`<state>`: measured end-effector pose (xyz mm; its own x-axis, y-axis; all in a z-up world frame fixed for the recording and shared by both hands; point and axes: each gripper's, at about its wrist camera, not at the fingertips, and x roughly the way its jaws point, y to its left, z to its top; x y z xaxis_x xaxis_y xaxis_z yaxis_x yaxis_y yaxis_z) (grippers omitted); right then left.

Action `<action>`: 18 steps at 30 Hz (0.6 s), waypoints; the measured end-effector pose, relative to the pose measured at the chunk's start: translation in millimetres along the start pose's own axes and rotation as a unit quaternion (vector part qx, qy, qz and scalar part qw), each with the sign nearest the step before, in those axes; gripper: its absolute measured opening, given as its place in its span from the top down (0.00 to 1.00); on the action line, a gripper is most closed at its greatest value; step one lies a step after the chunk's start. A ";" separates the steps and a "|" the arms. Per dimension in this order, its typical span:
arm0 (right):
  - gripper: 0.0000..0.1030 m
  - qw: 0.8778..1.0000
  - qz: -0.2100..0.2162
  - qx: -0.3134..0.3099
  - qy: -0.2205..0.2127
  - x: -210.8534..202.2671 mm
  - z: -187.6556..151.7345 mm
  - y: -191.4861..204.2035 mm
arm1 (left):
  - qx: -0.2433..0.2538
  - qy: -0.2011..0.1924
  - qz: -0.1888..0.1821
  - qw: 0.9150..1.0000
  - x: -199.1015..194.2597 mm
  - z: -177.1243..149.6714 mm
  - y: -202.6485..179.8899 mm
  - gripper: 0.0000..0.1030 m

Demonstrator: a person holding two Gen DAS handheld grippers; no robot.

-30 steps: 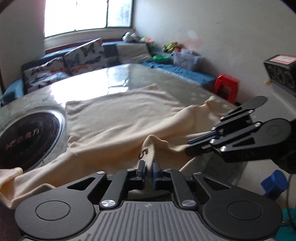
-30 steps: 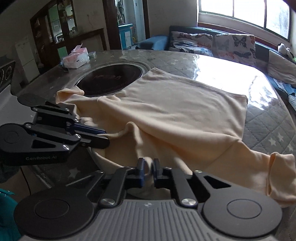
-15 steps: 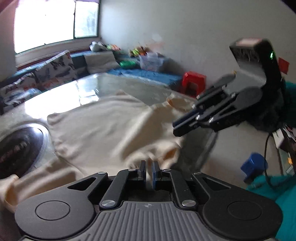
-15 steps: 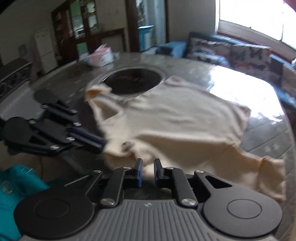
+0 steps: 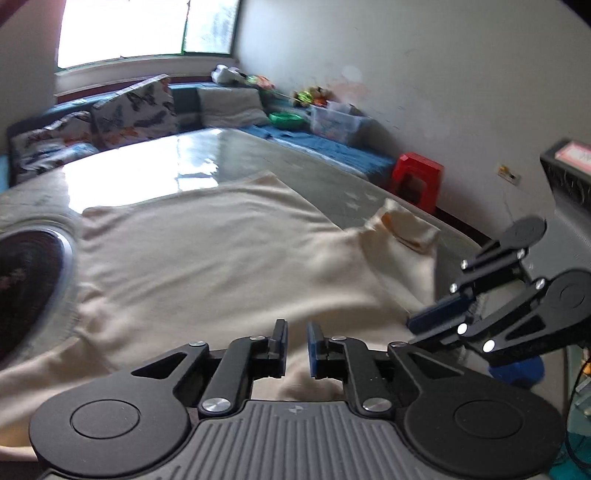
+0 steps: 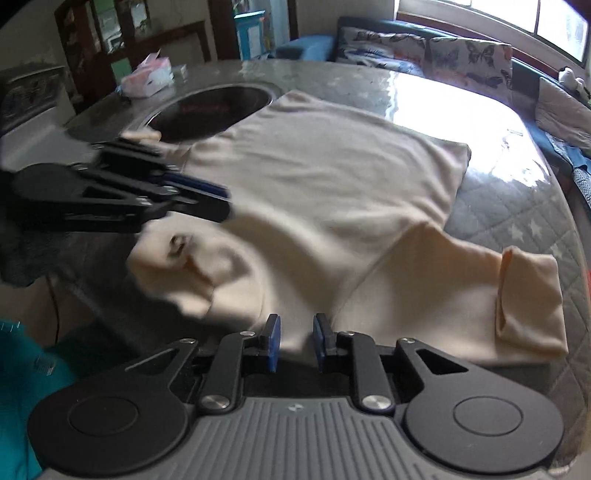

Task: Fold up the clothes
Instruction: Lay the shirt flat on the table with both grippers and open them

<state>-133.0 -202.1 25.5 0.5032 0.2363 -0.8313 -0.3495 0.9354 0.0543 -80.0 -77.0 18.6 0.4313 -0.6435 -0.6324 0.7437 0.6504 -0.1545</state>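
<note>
Shirt (image 6: 325, 177): cream, spread flat on counter (image 6: 517, 206), sleeve out right.
Left tool (image 5: 296, 343): parted, empty.
Right tool (image 6: 296, 341): parted, empty.

Bright window (image 5: 147, 29) above a cushioned bench (image 5: 221, 107).

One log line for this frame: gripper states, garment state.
left gripper: open, empty | right gripper: open, empty | cream long-sleeved shirt: spread on table, unfolded, near edge rumpled

A lived-in home living room is showing: butterfly-print cushions (image 5: 133, 110) are lining a blue window sofa (image 6: 306, 48), toys (image 5: 306, 96) are piling beside a red plastic stool (image 5: 419, 181).
</note>
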 end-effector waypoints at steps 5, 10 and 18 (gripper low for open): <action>0.71 0.999 -0.018 -0.006 -0.029 -13.7 12.3 -5.3 | 0.012 0.013 -0.023 1.000 4.7 -7.9 -9.5 0.82; 0.69 0.996 -0.061 0.017 -0.066 -2.4 39.7 -30.5 | 0.021 0.020 -0.036 0.999 2.0 -12.5 -15.1 0.81; 0.69 0.994 -0.086 0.048 -0.046 31.3 43.8 -57.6 | 0.021 -0.003 -0.047 0.999 -4.1 5.3 -17.5 0.77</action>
<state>-62.6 -237.1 20.6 0.6202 0.0899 -0.7793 -0.1777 0.9837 -0.0280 -92.1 -87.8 27.9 0.3611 -0.7043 -0.6112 0.8017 0.5693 -0.1822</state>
